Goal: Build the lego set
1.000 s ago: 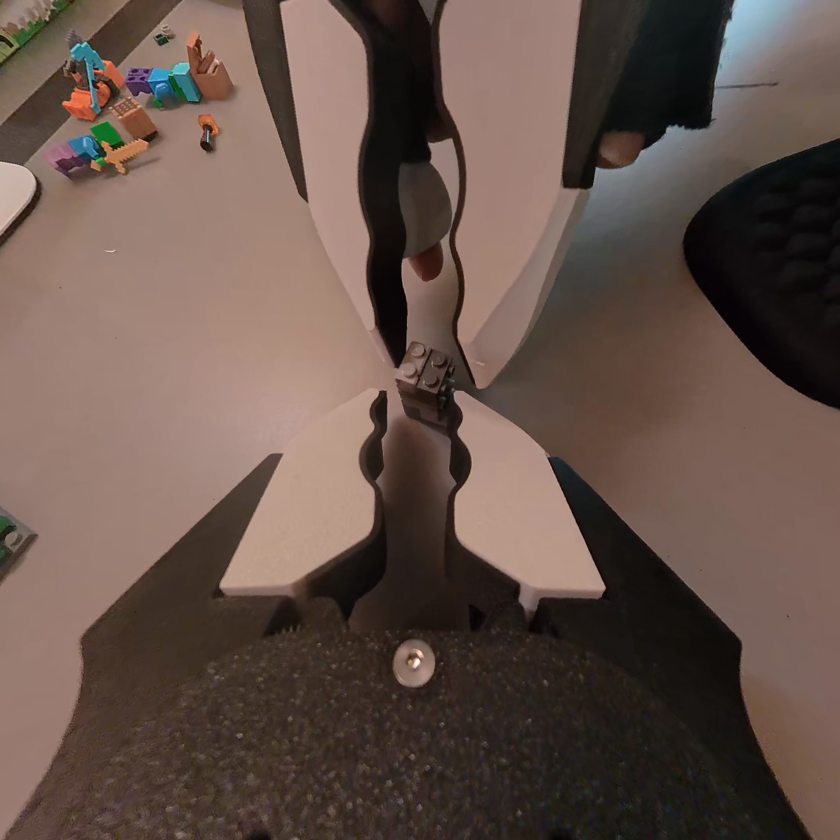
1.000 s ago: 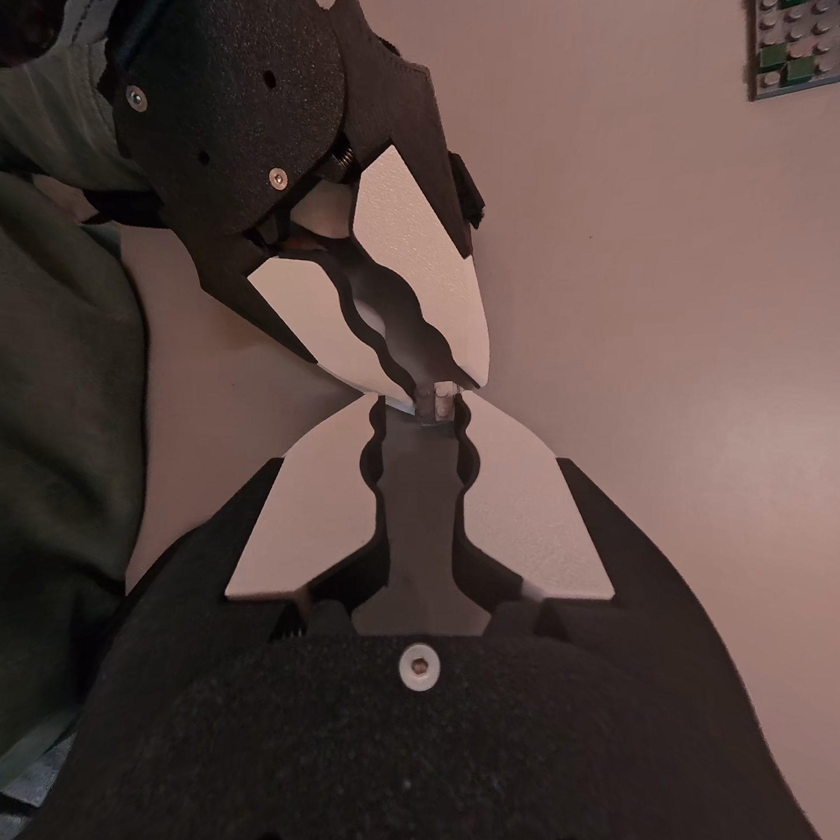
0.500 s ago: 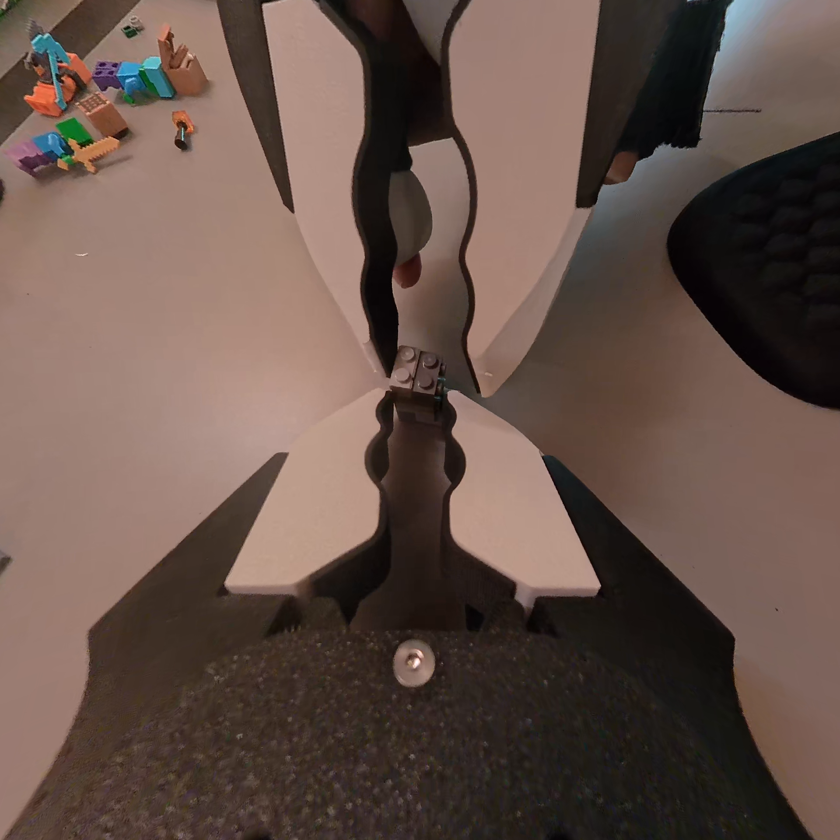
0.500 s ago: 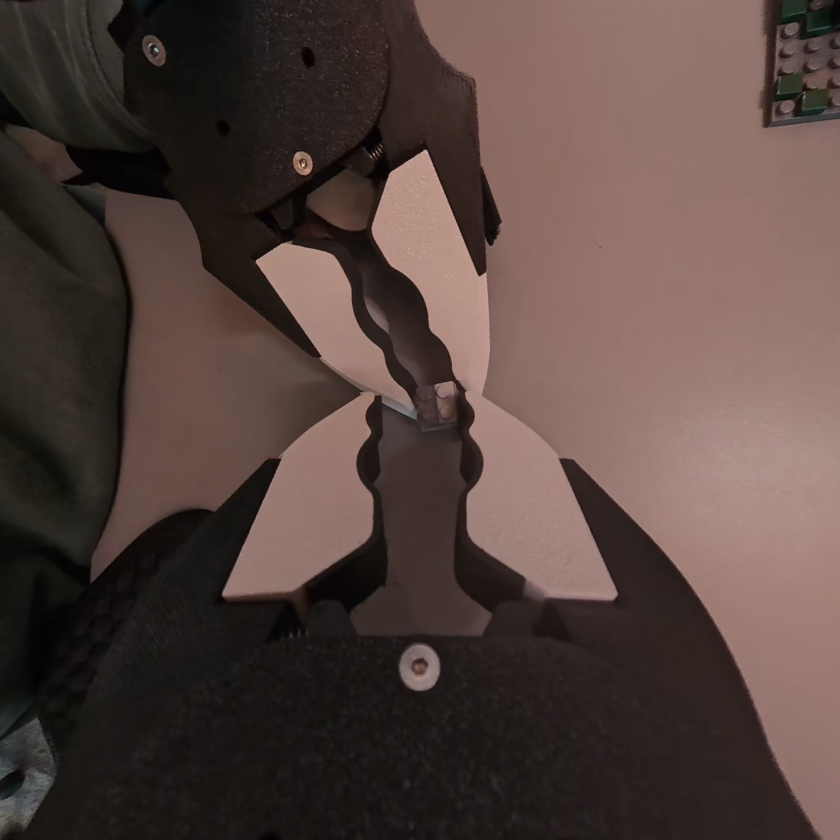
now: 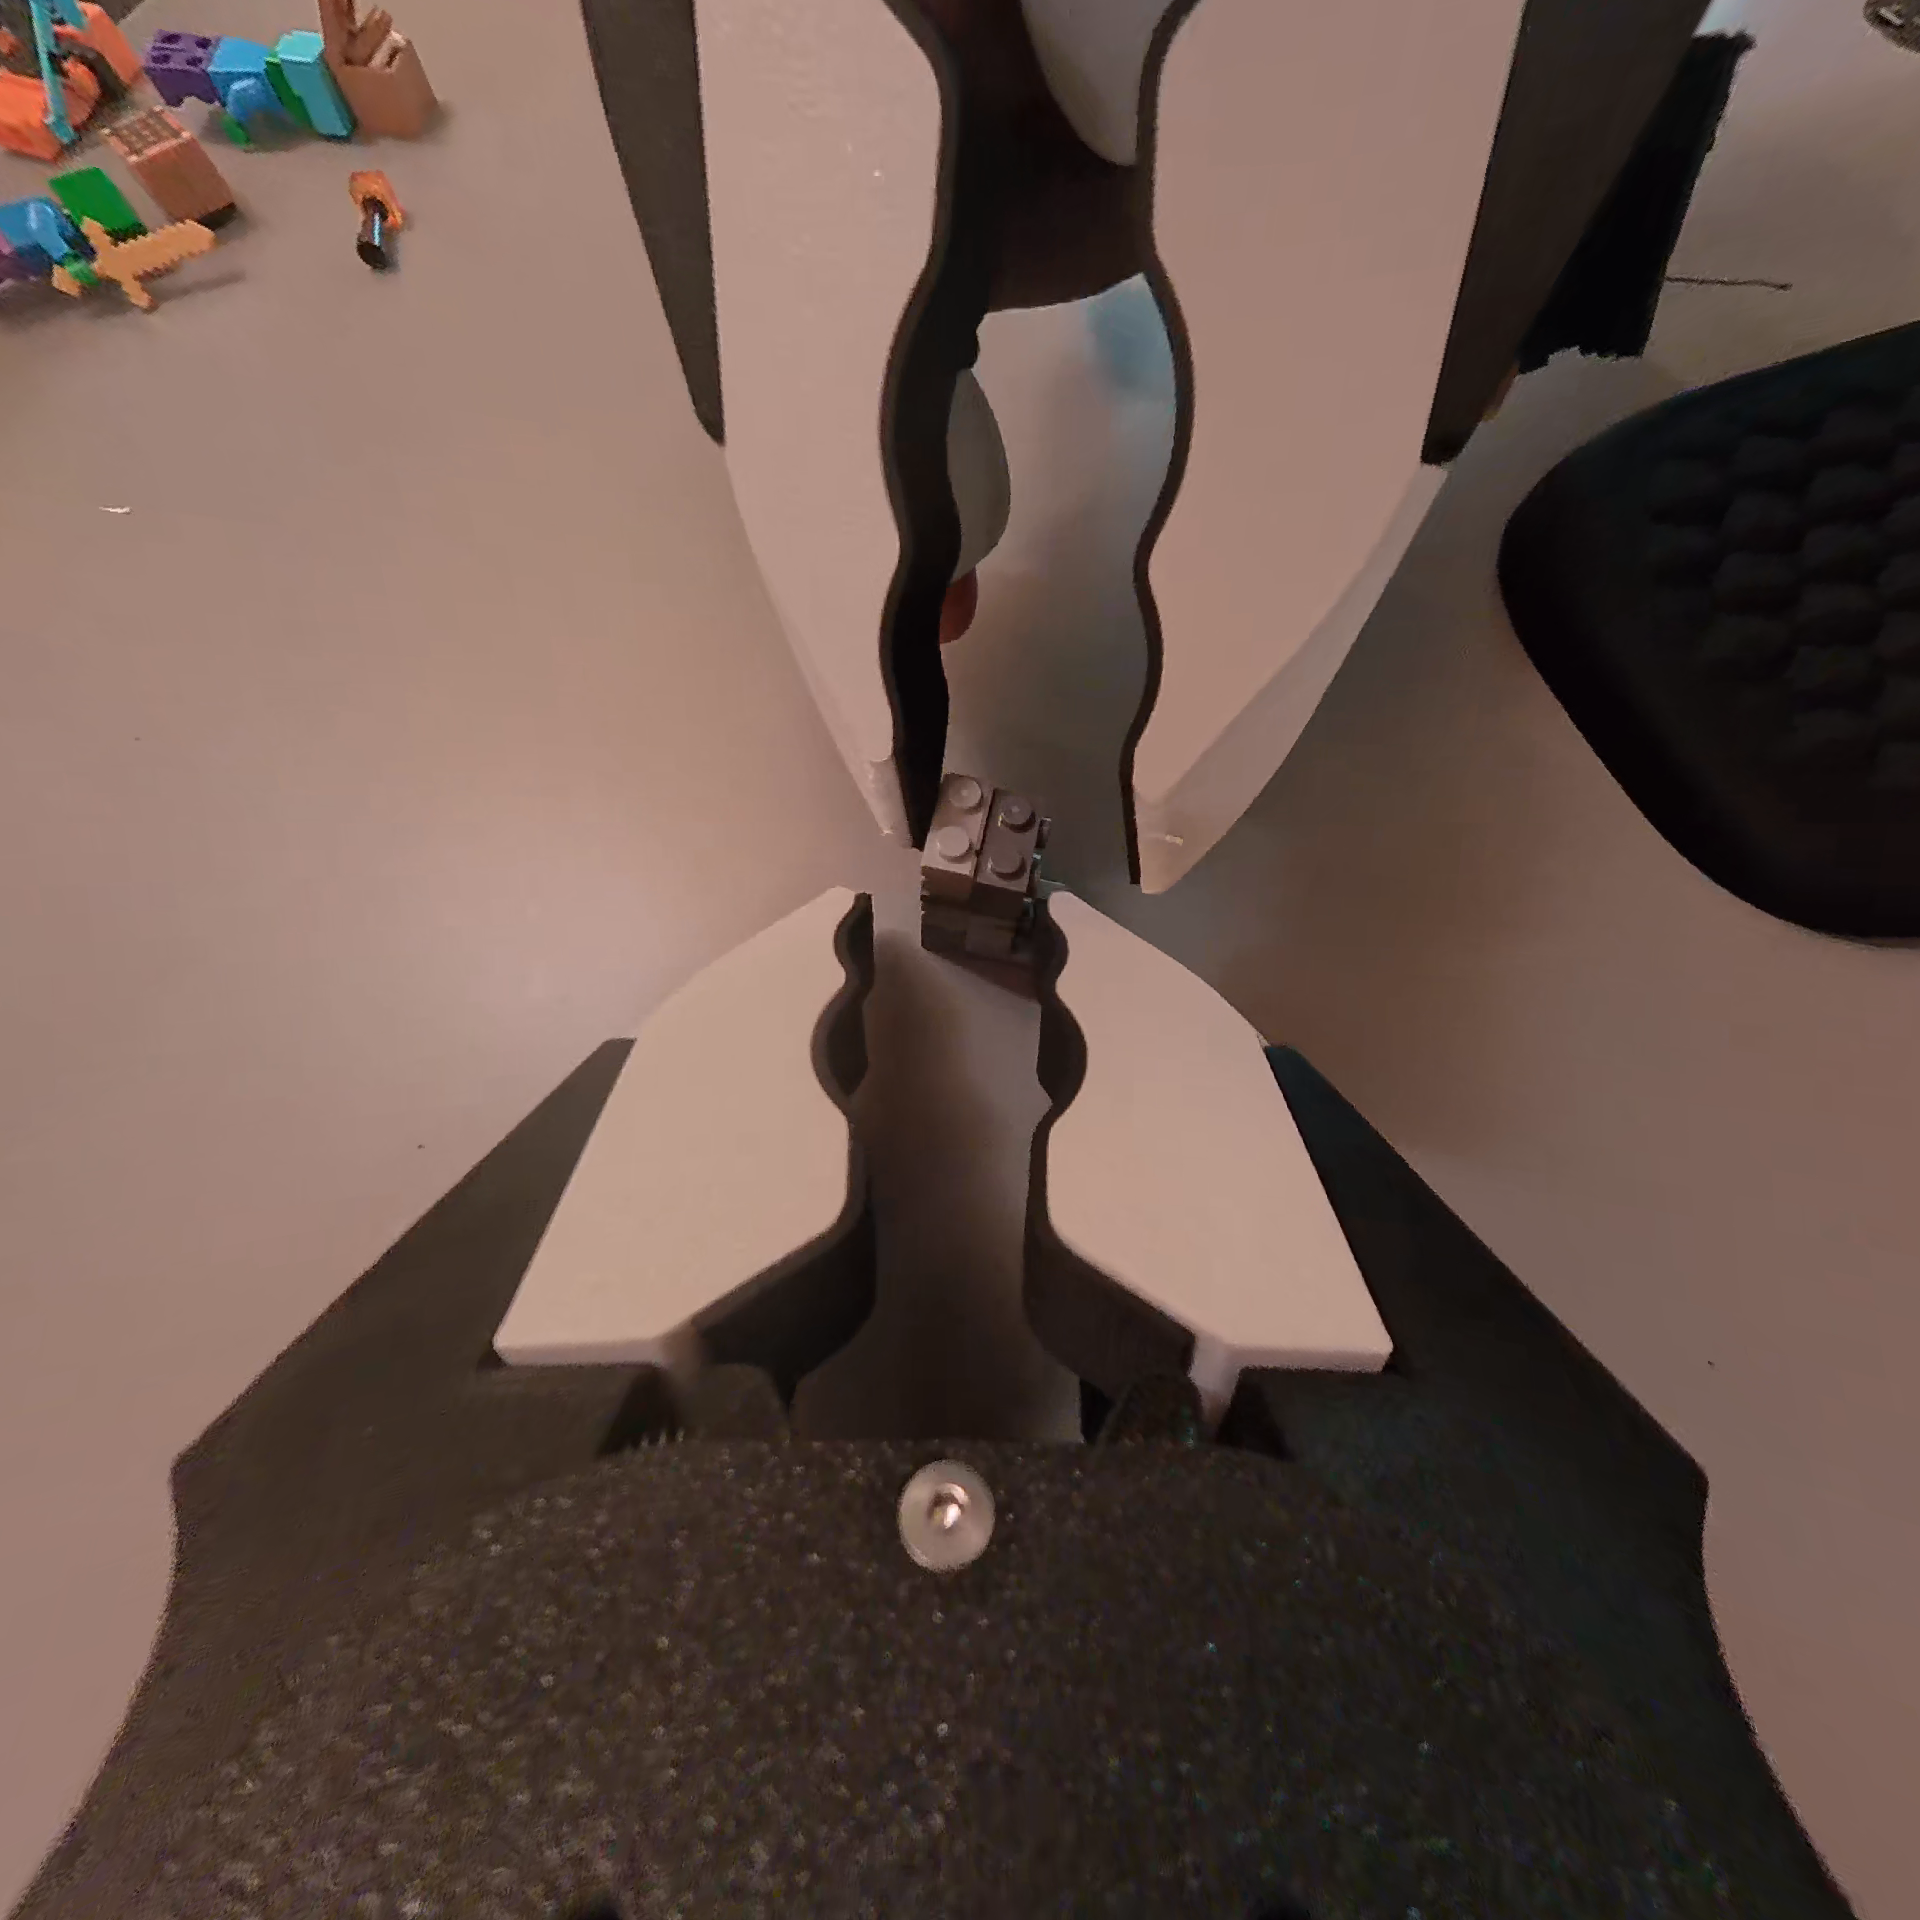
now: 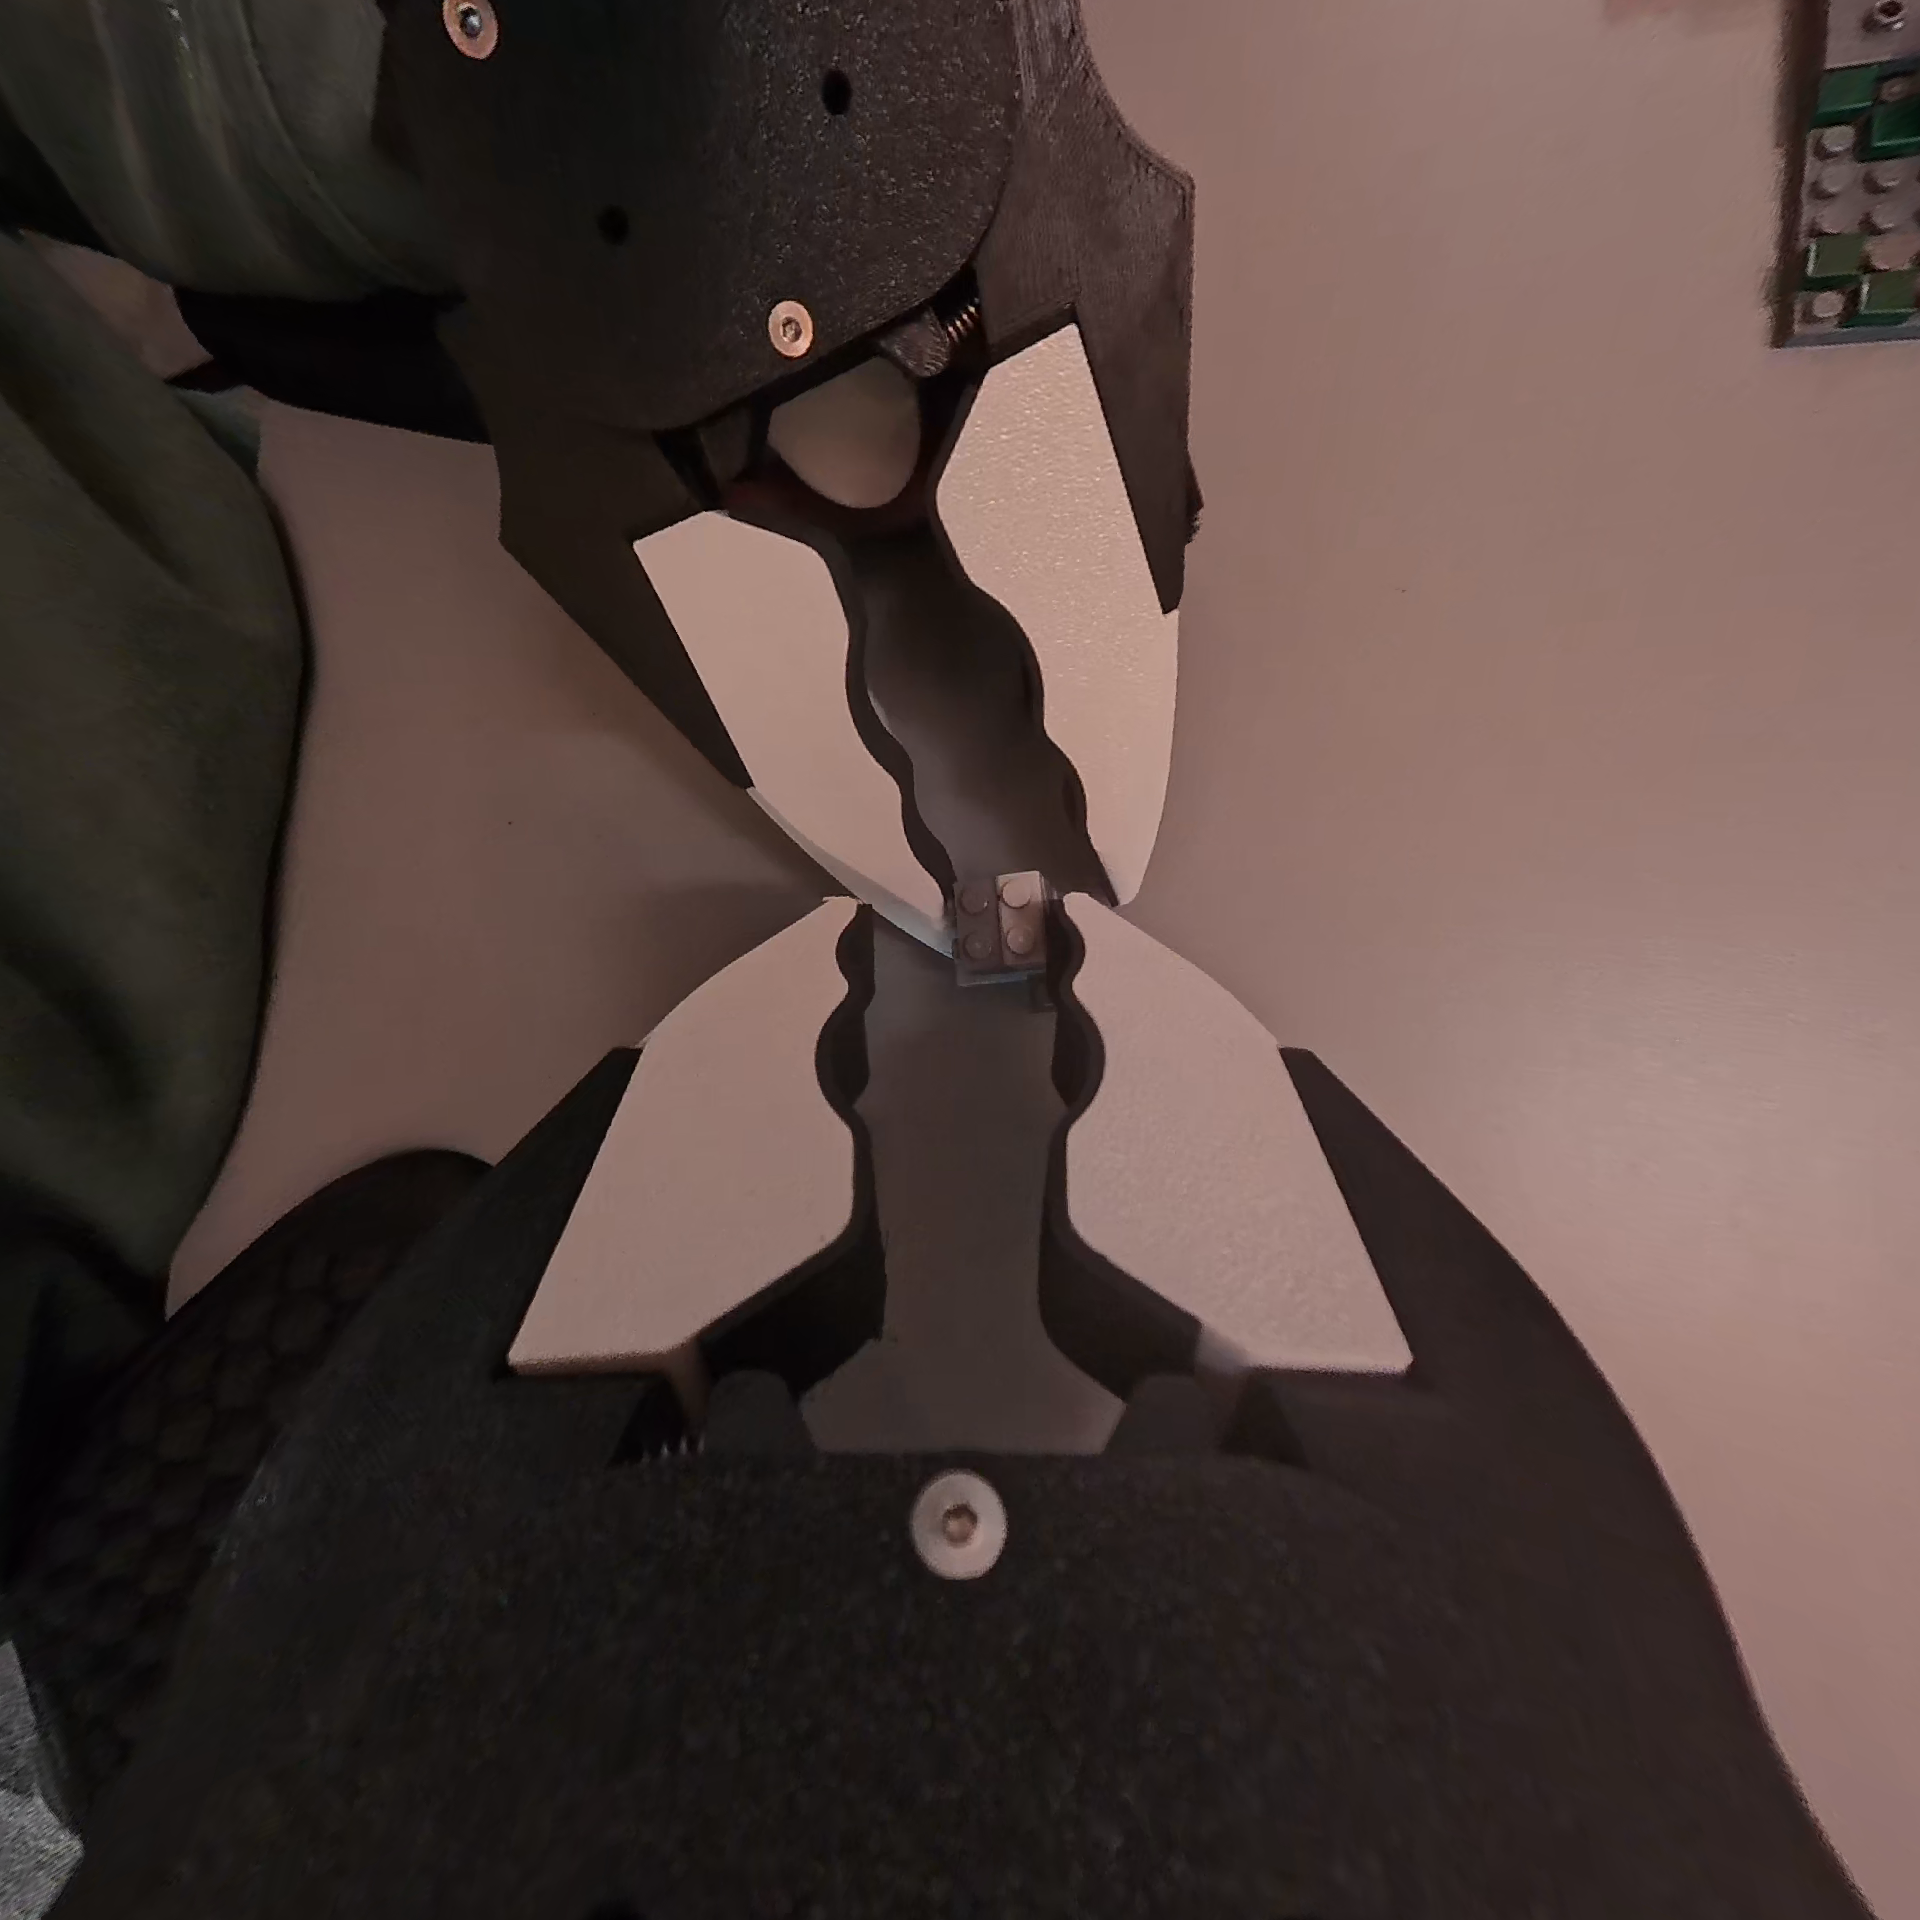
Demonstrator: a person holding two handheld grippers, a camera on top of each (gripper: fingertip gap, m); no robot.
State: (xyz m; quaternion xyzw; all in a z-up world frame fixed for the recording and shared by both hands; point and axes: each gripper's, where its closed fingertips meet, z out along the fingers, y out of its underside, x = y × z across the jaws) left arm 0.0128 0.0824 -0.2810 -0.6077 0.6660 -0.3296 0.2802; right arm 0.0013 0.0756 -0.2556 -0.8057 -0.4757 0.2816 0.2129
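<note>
Two grippers are meeting tip to tip over the tabletop (image 5: 364, 727). The left gripper (image 5: 951, 914) is pinching a small grey brick stack (image 5: 982, 868); the right gripper (image 6: 956, 935) is standing spread around it. Loose pieces (image 5: 156, 187) are lying at 11 o'clock. Next, likely a firm regrasp or press.

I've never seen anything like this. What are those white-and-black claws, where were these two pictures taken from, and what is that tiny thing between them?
These are two hand-held pincers worked by a person; there is no robot arm. Each picture comes from a camera on one pincer, looking along its fingers. The left gripper fills the bottom of one view, the right gripper the bottom of the other, and each sees the other opposite. Between them is a small dark grey studded lego piece. The left seems to clamp it, while the right's jaws stand wider. On the pale table lie colourful loose lego parts and a grey-and-green baseplate.
</note>
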